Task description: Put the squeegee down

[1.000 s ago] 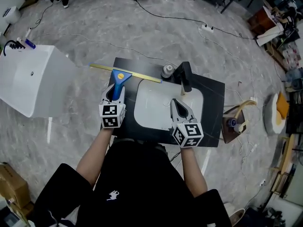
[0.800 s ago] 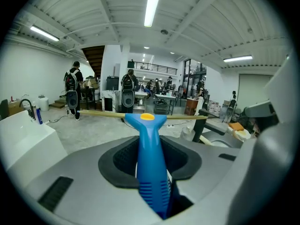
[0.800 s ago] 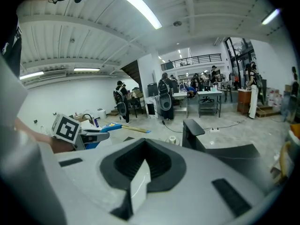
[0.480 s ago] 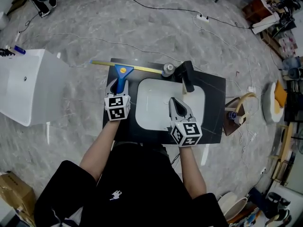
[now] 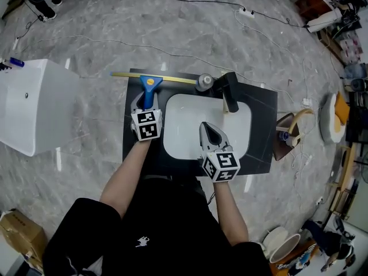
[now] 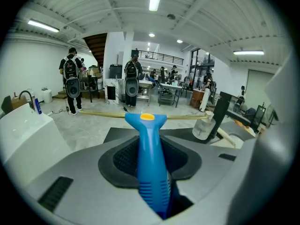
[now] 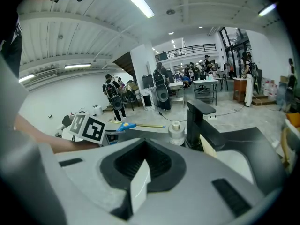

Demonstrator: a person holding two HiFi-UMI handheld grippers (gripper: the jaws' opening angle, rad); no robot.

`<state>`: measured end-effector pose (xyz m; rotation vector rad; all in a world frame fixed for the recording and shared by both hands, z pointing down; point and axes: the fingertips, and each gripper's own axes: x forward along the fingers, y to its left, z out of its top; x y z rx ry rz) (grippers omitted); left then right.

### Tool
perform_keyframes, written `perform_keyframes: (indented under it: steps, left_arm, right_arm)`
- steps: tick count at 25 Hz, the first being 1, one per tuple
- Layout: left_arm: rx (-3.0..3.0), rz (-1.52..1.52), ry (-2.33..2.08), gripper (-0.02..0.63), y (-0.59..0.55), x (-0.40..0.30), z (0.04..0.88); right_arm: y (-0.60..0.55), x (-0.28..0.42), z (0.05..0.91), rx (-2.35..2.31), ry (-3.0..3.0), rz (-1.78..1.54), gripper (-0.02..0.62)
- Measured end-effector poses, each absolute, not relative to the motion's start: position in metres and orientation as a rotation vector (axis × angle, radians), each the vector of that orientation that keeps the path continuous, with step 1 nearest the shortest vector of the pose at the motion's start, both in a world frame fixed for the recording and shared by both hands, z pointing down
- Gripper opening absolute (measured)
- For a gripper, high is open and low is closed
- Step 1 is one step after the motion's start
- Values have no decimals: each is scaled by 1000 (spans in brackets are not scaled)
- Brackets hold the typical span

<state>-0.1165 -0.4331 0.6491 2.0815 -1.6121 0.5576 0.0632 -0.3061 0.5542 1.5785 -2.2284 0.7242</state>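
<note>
1. The jaws of the left gripper (image 5: 143, 102) are clamped on the blue handle of the squeegee (image 5: 150, 85). In the left gripper view the handle stands straight between the two dark pads and they press on it from both sides.
2. The jaws of the right gripper (image 5: 209, 129) are together, with nothing between them. This gripper hangs over the white basin (image 5: 181, 134), in the lower middle of the frame.
3. The squeegee is in the upper left part of the black desk (image 5: 261, 125), left of the basin. Its handle points away from the person, and its long yellowish blade (image 5: 126, 75) lies across the far edge of the desk.
4. I cannot tell if the blade already touches the desk or hangs just above it.
5. A black tap (image 5: 230, 91) and a small bottle (image 5: 204, 83) stand near the right end of the blade, apart from it.
6. In my judgement the step in hand is the last part of the putting down: the squeegee is low and near its place, but the grip is not yet released.
7. The next move, I think, calls for laying the squeegee flat on a bare part of the desk, with the blade kept away from the bottle. Then the left jaws should open and draw back along the handle without dragging it.
</note>
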Motion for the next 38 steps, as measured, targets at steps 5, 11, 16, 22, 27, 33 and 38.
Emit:
perform_keyframes:
  steps: [5,11,16,22,27,33,38]
  left_arm:
    - [2042,601,-1629,132,-436,-115,673]
    - [2030,636,-1630,133,-440,-113,688]
    - [2024,663,-1630,133,-444,-112,695]
    - [2008,694,-1624,133,-444,-112,704]
    - [1995,708,-1620,133,-445,-111,710]
    - [2000,726,-1604,133,-444,-108,713]
    - [1994,721,-1597,133,-446,-105,715]
  right_arm:
    - [-306,72,566,1596,-2205,762,2]
    - [-309,80,575,1614,-2190,797,2]
    - [-308,83,581,1616,-2180,822,2]
    - [-305,84,585,1618,-2171,838,2]
    - [-305,88,587,1629,-2164,846,2]
    - [-305,88,587,1634,-2159,847,2]
    - [-304,91,587,1644,-2148,852,2]
